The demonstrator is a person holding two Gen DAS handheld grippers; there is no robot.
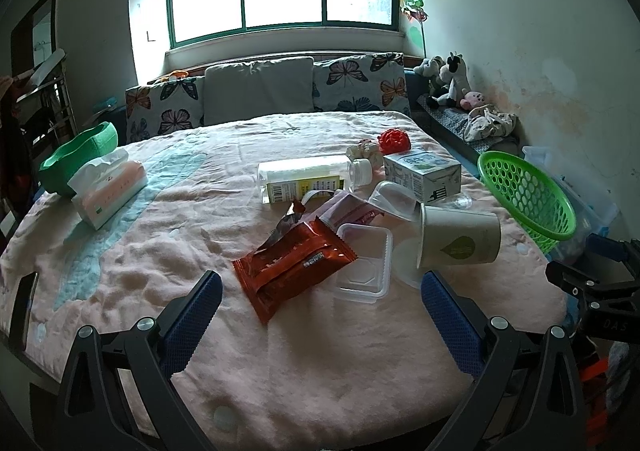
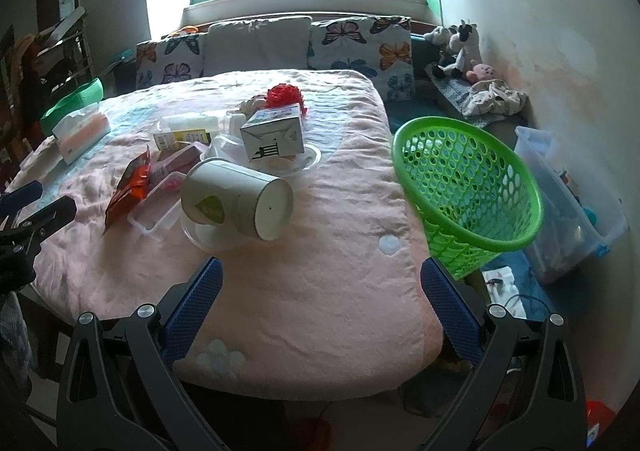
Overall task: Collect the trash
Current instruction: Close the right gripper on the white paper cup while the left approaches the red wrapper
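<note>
Paper cup (image 2: 236, 205) sideways; base toward basket (image 2: 468, 187)

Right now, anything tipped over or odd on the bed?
Yes. The paper cup lies on its side over a clear lid, the plastic bottle lies flat, and the red wrapper is torn open. The green basket leans tilted off the bed's edge.

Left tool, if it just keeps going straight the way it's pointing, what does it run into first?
Most likely the orange-red snack wrapper, which lies on the pink blanket just ahead of the open left tool, with the clear plastic tray beside it. Depth is hard to judge through the fisheye.
</note>
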